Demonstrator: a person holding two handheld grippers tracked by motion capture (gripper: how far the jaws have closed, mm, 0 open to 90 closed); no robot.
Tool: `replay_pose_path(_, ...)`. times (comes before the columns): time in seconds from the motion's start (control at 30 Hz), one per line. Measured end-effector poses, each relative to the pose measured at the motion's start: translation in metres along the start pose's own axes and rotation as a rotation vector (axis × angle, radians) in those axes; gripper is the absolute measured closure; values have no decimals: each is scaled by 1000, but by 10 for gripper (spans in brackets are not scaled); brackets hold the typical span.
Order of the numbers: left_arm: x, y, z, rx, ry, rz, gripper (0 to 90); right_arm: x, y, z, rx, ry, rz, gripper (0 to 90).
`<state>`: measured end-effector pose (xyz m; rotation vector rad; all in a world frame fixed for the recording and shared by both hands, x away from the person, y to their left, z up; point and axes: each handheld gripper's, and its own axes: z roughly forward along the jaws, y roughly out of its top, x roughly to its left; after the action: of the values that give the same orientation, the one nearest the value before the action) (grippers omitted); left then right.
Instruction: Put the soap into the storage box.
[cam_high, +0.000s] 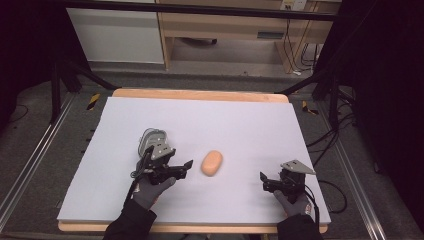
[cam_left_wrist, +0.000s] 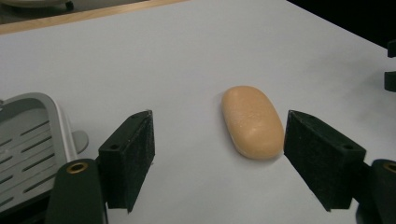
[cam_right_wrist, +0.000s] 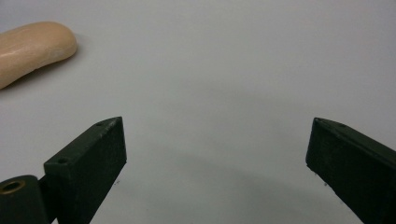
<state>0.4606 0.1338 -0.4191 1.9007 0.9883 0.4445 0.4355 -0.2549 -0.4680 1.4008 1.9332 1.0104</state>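
From the high view, an oval peach-coloured soap bar (cam_high: 212, 163) lay near the middle of the white table (cam_high: 240, 125), a little toward the person's side. The left gripper (cam_high: 186, 167) was held low just to the left of the bar, its jaws spread wide and pointing rightward at it without touching; the gloved left hand (cam_high: 150, 191) gripped it from behind, with the dark-sleeved forearm rising from the bottom edge. A grey soap dish (cam_high: 151, 138) sat just behind that gripper. The right gripper (cam_high: 264, 181) rested well apart from the bar at the table's right front, jaws wide and aimed leftward, with the right hand (cam_high: 294, 204) behind it. In the left gripper view, the soap bar (cam_left_wrist: 252, 121) lay on the table ahead of the parted jaws, close beside the right-hand pad but apart from it, while the slotted soap dish (cam_left_wrist: 32, 144) showed at the left edge. In the right gripper view, the jaws stood wide over bare table, and the soap bar (cam_right_wrist: 32, 49) lay far off at the upper left.
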Motion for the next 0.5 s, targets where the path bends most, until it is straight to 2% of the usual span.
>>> replay_pose_path(0.33,-3,6,11,5,-1,5,244,0,0,0,-2,0,-1,53)
replay_pose_path(0.5,-5,9,21,23,-3,18,242,0,0,0,-1,2,-1,54)
